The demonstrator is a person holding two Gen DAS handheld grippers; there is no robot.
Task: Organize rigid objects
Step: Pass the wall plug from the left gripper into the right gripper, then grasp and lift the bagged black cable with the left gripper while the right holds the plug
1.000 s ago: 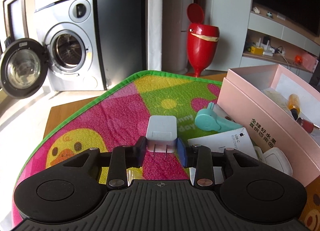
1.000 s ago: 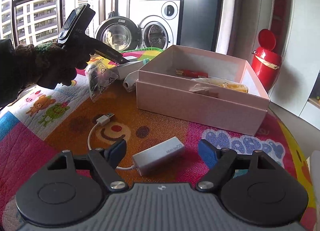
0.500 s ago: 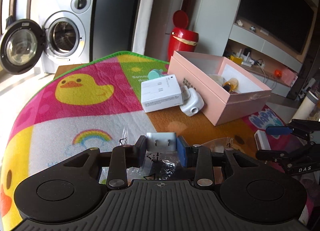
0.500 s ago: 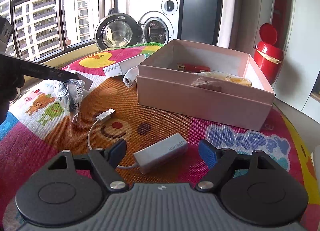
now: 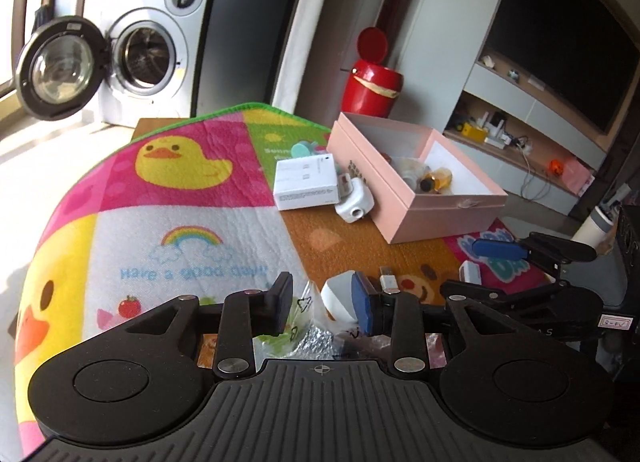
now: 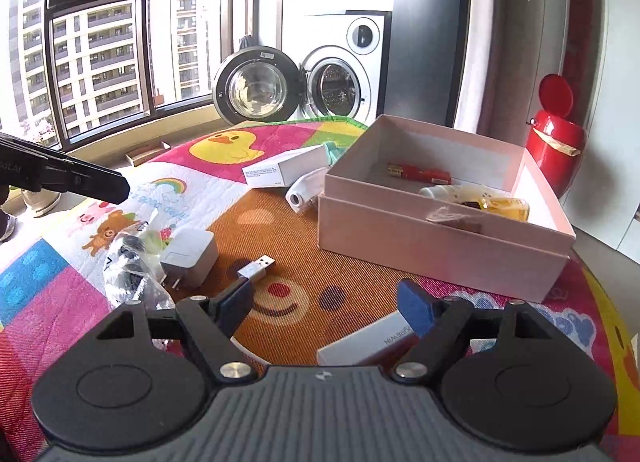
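Colourful cartoon mat (image 5: pixel 168 198) | pink box (image 6: pixel 440 238) | washing machine (image 6: pixel 344 66)

On the play mat (image 6: pixel 280 294) sit one pink box (image 6: pixel 440 246), one white carton (image 6: pixel 280 172), two white chargers (image 6: pixel 190 258) (image 6: pixel 304 192), one USB adapter (image 6: pixel 360 346) and one clear plastic bag (image 6: pixel 128 266). Off the mat stand one red bin (image 6: pixel 556 142) and one washing machine (image 6: pixel 344 70).
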